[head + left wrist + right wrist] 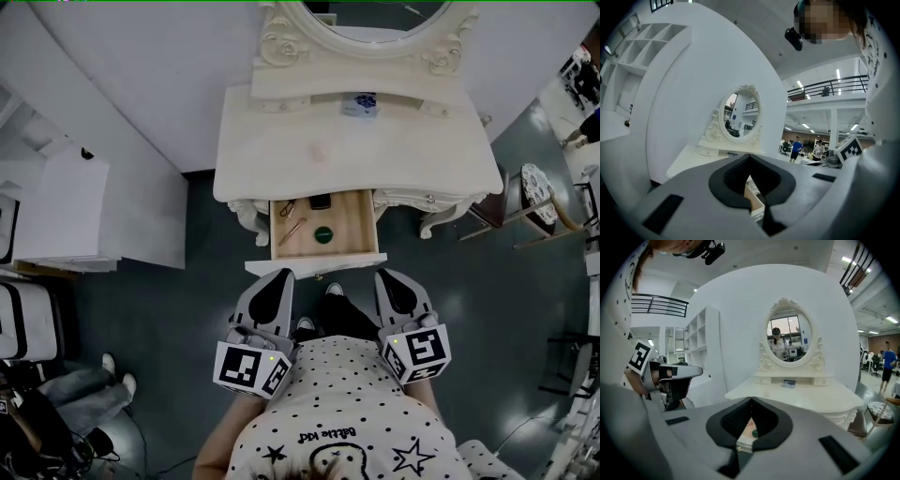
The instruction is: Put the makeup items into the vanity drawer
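Note:
The cream vanity [281, 155] has its wooden drawer [361, 225] pulled out toward me. Inside lie a round green item [323, 234], a black item [320, 202], a thin brush [292, 230] and a small dark piece [288, 208]. On the vanity top rest a small blue-and-white item [360, 105] and a faint pink item [319, 150]. My left gripper [284, 275] and right gripper [384, 275] hover just in front of the drawer front, close to my body. Both are shut, with nothing between the jaws. The right gripper view shows the green item [753, 432] through the jaw gap.
An oval mirror [375, 23] tops the vanity, against a curved white backdrop. A white shelf unit [56, 211] stands at the left, and a stool with a round patterned seat [539, 197] at the right. People [796, 147] stand far off in the hall.

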Demonstrator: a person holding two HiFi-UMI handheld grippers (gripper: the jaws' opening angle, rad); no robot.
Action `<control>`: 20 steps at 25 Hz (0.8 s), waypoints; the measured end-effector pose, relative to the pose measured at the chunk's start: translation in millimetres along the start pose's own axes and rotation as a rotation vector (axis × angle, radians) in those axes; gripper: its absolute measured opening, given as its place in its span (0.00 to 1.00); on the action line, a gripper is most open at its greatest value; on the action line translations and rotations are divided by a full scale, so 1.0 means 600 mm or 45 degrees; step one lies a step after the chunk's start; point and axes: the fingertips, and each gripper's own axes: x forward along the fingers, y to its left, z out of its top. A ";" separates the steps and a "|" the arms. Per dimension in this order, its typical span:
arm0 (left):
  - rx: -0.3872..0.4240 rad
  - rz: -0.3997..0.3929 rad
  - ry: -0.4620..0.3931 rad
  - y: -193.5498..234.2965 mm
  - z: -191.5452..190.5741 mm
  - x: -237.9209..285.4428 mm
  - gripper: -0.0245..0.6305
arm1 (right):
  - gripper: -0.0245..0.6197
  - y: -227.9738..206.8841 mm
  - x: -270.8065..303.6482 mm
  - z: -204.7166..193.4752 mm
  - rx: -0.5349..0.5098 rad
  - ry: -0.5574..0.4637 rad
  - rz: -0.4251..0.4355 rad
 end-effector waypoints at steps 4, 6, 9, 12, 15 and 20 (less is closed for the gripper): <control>-0.006 0.074 -0.052 0.007 0.026 0.044 0.04 | 0.05 -0.039 0.049 0.031 -0.032 0.009 0.080; -0.022 0.120 -0.062 0.014 0.027 0.056 0.04 | 0.05 -0.046 0.068 0.036 -0.045 0.025 0.131; -0.050 0.177 -0.062 0.022 0.022 0.066 0.04 | 0.05 -0.050 0.092 0.032 -0.064 0.059 0.195; -0.070 0.208 -0.047 0.032 0.015 0.074 0.04 | 0.05 -0.055 0.111 0.025 -0.058 0.084 0.220; -0.078 0.217 -0.029 0.043 0.013 0.080 0.04 | 0.05 -0.060 0.119 0.019 -0.022 0.098 0.213; -0.072 0.192 -0.013 0.067 0.018 0.089 0.04 | 0.05 -0.054 0.132 0.007 0.011 0.135 0.179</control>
